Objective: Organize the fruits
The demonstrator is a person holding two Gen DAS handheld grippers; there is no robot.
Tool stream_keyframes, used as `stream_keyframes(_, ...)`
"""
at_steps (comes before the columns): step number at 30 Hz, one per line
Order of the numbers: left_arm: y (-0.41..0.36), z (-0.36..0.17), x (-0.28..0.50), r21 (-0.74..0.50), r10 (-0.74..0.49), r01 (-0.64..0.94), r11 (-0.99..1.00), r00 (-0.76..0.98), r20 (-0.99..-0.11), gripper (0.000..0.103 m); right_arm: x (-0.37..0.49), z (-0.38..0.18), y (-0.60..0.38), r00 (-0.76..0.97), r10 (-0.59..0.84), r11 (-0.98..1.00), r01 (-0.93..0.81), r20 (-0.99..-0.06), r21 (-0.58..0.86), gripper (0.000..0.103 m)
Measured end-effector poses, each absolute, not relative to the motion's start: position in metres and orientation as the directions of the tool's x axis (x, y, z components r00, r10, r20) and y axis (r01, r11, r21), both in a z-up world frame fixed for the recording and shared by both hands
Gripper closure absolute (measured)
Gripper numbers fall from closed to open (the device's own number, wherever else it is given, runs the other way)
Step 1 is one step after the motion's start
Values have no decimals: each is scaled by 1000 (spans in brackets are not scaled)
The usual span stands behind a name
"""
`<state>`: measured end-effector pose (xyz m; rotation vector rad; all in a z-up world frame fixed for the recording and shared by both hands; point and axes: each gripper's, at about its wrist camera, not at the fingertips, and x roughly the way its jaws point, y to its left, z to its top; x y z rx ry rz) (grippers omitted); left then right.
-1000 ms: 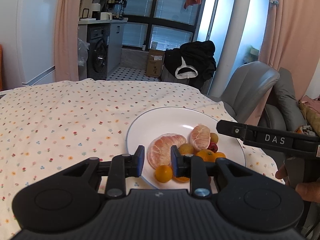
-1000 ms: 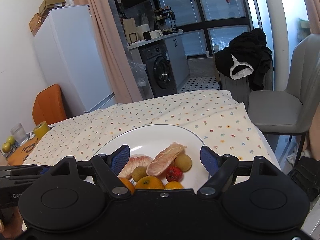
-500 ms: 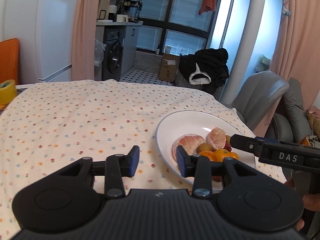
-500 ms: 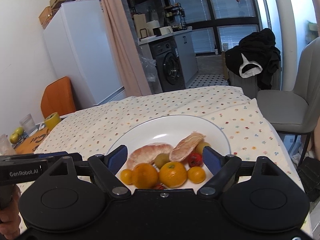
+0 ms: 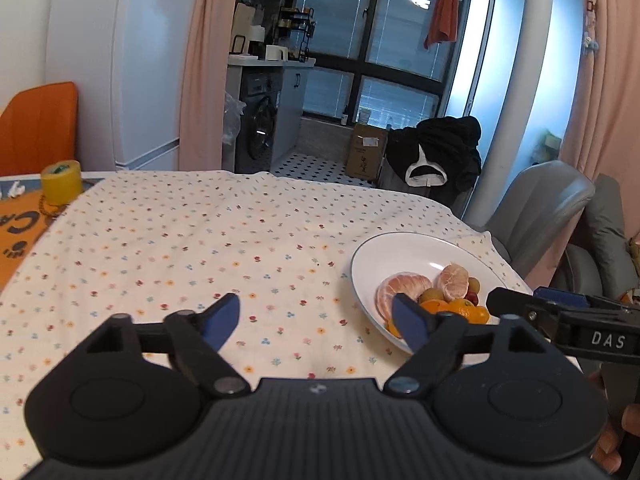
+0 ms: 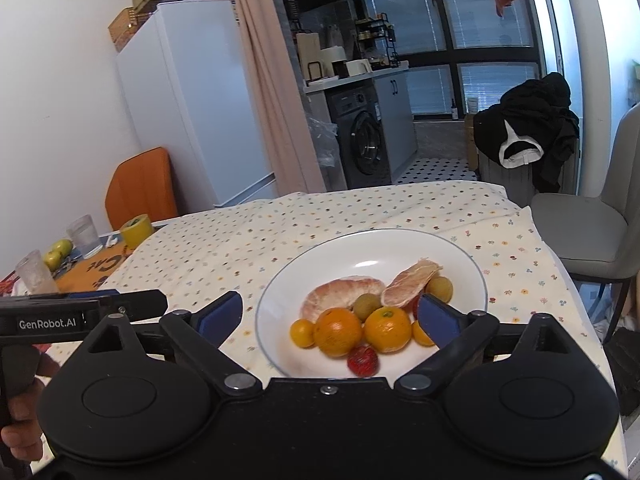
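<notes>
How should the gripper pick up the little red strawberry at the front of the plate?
The small red strawberry lies alone at the near edge of the white round plate, closest to the open right gripper. Probably best to come down from above and close the fingers gently across its plump middle, left to right. Two round oranges crowd it from behind, so reaching from the back looks harder.
</notes>
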<state>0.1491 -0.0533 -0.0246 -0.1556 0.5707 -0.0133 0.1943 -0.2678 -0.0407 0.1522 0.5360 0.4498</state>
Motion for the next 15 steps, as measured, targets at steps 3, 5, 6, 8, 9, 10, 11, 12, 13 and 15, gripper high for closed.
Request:
stream_keyframes(3,-51,-20,142,-138,-42,-38,990,843,-536,20,186,-36,-268,764,460,888,-385,-453,253,1)
stream_keyframes(5,-49,-17,137,-142,-36,-48,989,844,-535,20,182,-33,-267,764,462,887,-390,-451,247,0)
stream_keyframes(6,-48,-16,135,-144,-37,-49,988,844,-535,20,180,-31,-266,763,463,886,-393,-452,245,0)
stream_keyframes(8,-47,-13,130,-142,-26,-60,988,843,-538,17,175,-27,-265,759,469,883,-401,-451,242,0)
stream_keyframes(9,-46,-12,127,-139,-15,-71,988,842,-539,13,173,-26,-265,758,471,882,-405,-451,241,0)
stream_keyframes(10,-45,-11,124,-137,-9,-77,988,843,-538,12,171,-24,-264,756,474,881,-409,-451,239,0)
stream_keyframes(11,-45,-10,122,-136,-9,-76,988,843,-539,12,168,-23,-263,755,476,879,-413,-451,238,0)
stream_keyframes(12,-44,-10,120,-135,-10,-76,988,841,-541,12,166,-22,-263,754,478,878,-416,-451,237,0)
stream_keyframes(13,-44,-9,118,-134,-9,-77,988,838,-545,12,164,-21,-263,751,481,876,-418,-451,238,0)
stream_keyframes(15,-43,-8,112,-132,-7,-78,988,837,-548,11,160,-19,-262,748,485,874,-420,-452,243,0)
